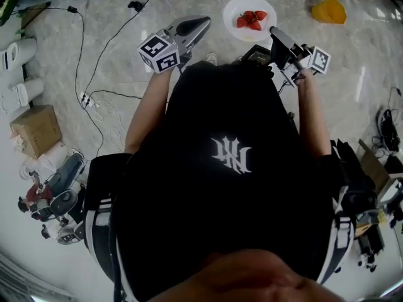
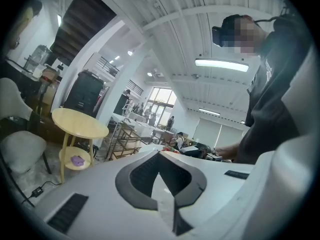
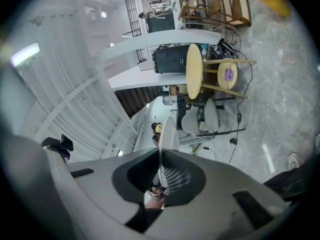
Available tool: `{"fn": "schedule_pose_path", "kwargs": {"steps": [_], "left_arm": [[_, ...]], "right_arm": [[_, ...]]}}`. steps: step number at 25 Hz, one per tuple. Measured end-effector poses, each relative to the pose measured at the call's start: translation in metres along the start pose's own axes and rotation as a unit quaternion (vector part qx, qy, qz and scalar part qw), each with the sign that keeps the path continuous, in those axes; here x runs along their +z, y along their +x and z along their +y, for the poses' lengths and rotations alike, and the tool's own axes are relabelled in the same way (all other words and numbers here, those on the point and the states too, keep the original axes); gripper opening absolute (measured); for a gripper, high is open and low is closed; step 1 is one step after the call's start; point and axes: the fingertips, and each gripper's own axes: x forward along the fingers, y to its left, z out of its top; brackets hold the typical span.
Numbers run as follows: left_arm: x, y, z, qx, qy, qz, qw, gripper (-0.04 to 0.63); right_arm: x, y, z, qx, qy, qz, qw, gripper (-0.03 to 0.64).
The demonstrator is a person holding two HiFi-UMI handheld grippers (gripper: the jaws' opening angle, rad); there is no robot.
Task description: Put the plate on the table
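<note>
A white plate [image 1: 236, 8] carrying several strawberries [image 1: 251, 19] is held out over the marble floor in the head view. My right gripper [image 1: 275, 31] is shut on its near right rim. In the right gripper view the plate [image 3: 168, 134] shows edge-on, clamped between the jaws of the right gripper [image 3: 162, 156]. My left gripper [image 1: 192, 26] is raised to the left of the plate, apart from it, jaws together and holding nothing. A round yellow side table [image 2: 80, 123] stands ahead in the left gripper view, beyond the left gripper [image 2: 160, 154]; the same table [image 3: 194, 71] appears sideways in the right gripper view.
A purple item [image 2: 77, 160] lies on the table's lower shelf. A yellow object [image 1: 329, 11] sits on the floor right of the plate. Cables [image 1: 82, 55], a cardboard box [image 1: 36, 129] and gear lie on the left; white chairs [image 2: 20, 149] stand near the table.
</note>
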Motion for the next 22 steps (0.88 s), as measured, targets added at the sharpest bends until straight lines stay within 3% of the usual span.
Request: {"fn": "schedule_pose_path", "kwargs": {"steps": [7, 22], "left_arm": [[-0.002, -0.001, 0.000, 0.002, 0.010, 0.013, 0.9999, 0.000], [-0.006, 0.000, -0.011, 0.009, 0.010, 0.022, 0.9997, 0.002]], "right_arm": [[0.003, 0.004, 0.007, 0.023, 0.004, -0.005, 1.000, 0.020], [0.004, -0.005, 0.001, 0.028, 0.026, 0.002, 0.999, 0.018]]}}
